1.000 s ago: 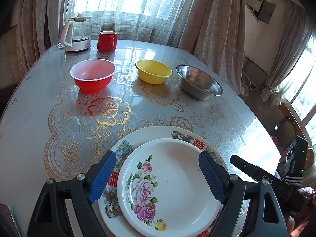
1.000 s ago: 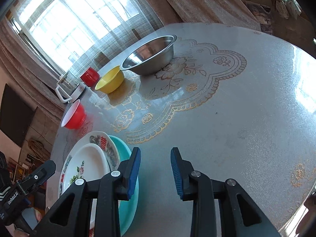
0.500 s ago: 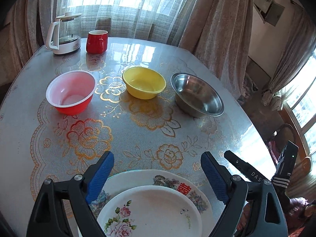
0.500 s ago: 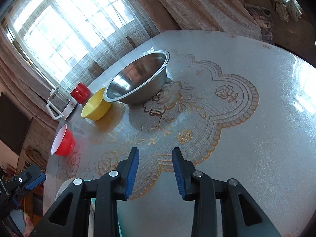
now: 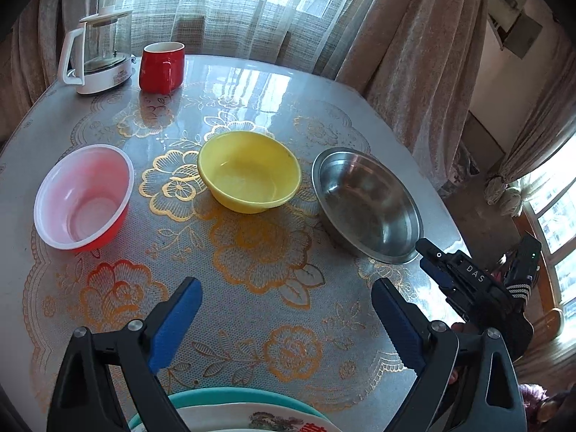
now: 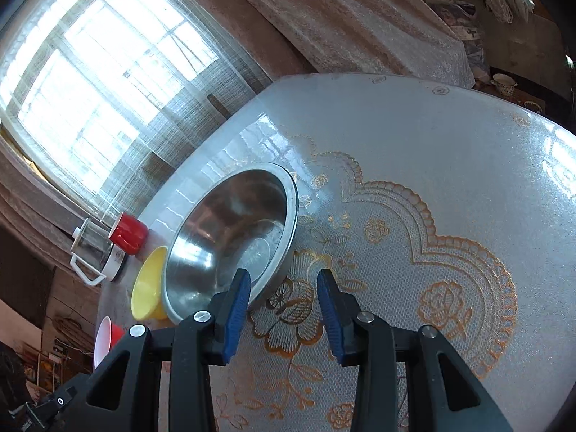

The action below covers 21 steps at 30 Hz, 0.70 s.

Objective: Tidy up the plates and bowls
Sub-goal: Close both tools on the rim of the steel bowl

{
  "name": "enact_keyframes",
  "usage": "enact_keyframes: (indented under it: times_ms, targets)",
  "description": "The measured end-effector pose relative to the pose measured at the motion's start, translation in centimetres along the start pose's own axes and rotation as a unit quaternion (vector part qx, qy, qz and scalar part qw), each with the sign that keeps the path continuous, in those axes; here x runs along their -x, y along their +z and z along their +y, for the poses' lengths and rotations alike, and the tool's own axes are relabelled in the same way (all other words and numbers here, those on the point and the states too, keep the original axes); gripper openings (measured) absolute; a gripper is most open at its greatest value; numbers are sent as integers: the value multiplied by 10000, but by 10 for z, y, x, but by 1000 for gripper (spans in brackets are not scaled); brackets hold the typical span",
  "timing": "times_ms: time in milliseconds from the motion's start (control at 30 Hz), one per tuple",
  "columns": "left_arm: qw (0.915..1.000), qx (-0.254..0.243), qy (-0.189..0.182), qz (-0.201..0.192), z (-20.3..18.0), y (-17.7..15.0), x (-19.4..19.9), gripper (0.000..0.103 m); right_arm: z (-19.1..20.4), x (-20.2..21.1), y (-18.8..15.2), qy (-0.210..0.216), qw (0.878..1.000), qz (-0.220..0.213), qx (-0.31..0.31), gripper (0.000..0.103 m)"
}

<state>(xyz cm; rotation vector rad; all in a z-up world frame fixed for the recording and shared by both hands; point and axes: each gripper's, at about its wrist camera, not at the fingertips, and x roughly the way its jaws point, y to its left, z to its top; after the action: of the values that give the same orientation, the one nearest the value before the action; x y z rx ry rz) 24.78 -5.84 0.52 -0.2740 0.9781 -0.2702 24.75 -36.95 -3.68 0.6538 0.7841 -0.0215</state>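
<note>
Three bowls stand in a row on the round table: a red bowl (image 5: 82, 198), a yellow bowl (image 5: 248, 172) and a steel bowl (image 5: 367, 205). A stack of plates, teal rim (image 5: 230, 394) under a white patterned plate (image 5: 277, 421), shows at the bottom edge. My left gripper (image 5: 286, 291) hovers over bare tablecloth short of the yellow bowl, its jaws wide and opening, nothing between them. My right gripper (image 6: 282, 277) is open with a narrow gap. Its left finger lies over the near rim of the steel bowl (image 6: 230, 237), and no pad presses on it.
A glass kettle (image 5: 97, 61) and a red mug (image 5: 162, 68) stand at the far edge by the curtained window. The table (image 5: 252, 86) drops off just right of the steel bowl. A lace-patterned cloth covers the table.
Both grippers have moved forward across the table toward the bowls. The plate stack has slid to the bottom edge of the left view. The steel bowl now sits at my right gripper's tips.
</note>
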Motion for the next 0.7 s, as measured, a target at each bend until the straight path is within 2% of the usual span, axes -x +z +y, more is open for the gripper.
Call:
enact_keyframes:
  times_ms: [300,567,700]
  targets:
    - [9998,-89,-113,160,-11,18,-30,96,-9,-45,7,393,9982,321,-324,39]
    - [9986,-18,-334,408,-26,30,-65,93,-12,-42,0,678,9975,60,-196,34]
    - [9986,-52,-306,439,-32,36,-82,89,-9,-39,-6,528,9983,-161,203,34]
